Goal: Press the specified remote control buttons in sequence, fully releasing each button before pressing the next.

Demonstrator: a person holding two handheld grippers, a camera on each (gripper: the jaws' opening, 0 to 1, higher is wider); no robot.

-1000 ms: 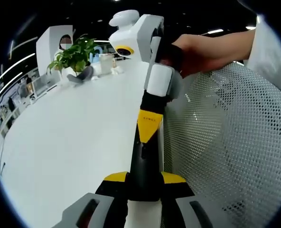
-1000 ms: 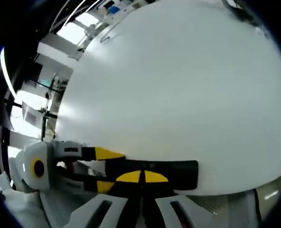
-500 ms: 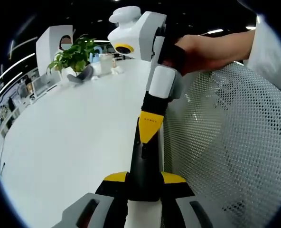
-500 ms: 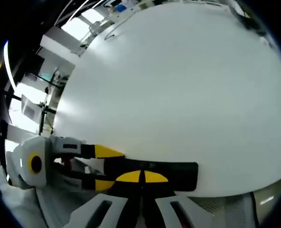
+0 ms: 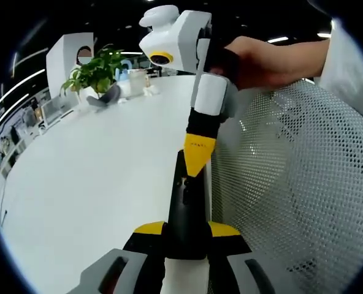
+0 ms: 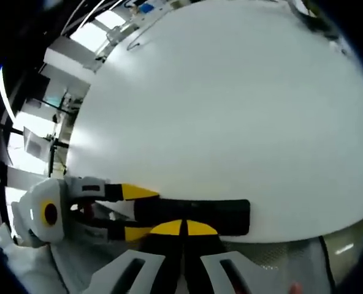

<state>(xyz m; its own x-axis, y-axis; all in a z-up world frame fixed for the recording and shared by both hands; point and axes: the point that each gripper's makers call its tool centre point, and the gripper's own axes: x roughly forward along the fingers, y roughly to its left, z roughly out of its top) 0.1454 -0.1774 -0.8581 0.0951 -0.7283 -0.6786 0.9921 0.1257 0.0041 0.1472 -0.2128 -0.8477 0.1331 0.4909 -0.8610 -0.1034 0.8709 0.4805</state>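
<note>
Two grippers meet over one black remote control (image 5: 184,211), which lies along the near edge of the white table (image 5: 89,184). In my left gripper view, my left gripper (image 5: 185,236) has its yellow-tipped jaws closed on the near end of the remote, at 6 o'clock in the picture, and the remote runs up from there toward 12. The right gripper (image 5: 196,160) comes down from 12 o'clock, its yellow tip pointed and resting on the remote's upper face; its jaws are together. A hand (image 5: 258,61) holds that gripper at about 1 o'clock. A white mesh chair back (image 5: 298,184) sits at 3 o'clock, just beside the table edge. A potted plant (image 5: 95,73) stands far off at 10 o'clock.

In my right gripper view, the remote lies crosswise just above the yellow jaw tips at 6 o'clock, and the left gripper reaches in from 8 o'clock, clamped on its end.
</note>
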